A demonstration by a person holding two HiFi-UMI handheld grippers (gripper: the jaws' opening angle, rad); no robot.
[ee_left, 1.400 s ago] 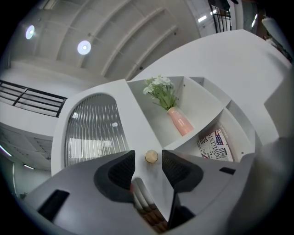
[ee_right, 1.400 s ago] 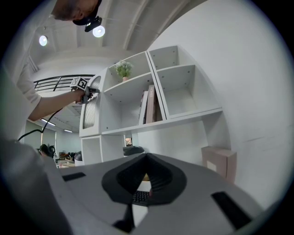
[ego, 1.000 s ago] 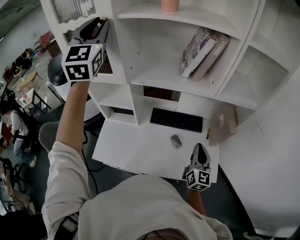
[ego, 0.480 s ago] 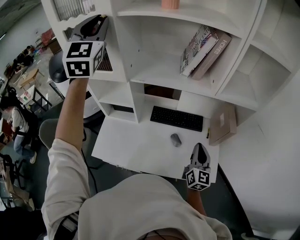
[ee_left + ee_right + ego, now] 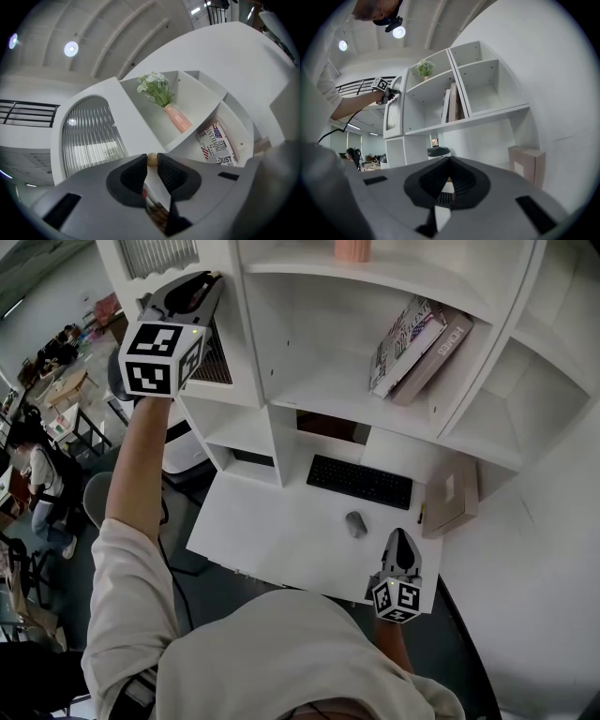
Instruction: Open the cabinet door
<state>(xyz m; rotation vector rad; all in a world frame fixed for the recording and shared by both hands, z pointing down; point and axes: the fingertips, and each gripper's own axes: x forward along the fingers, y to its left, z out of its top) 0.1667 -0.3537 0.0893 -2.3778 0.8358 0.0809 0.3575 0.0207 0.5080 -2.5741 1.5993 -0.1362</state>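
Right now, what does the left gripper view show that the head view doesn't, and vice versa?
Only the left gripper view: the small wooden knob pinched between its jaws, which have just been closing onto it, and the white flowers. Only the head view: the keyboard, mouse, cardboard box and right gripper down by the desk. Both: the left gripper at the cabinet door with its ribbed glass, and the leaning books.
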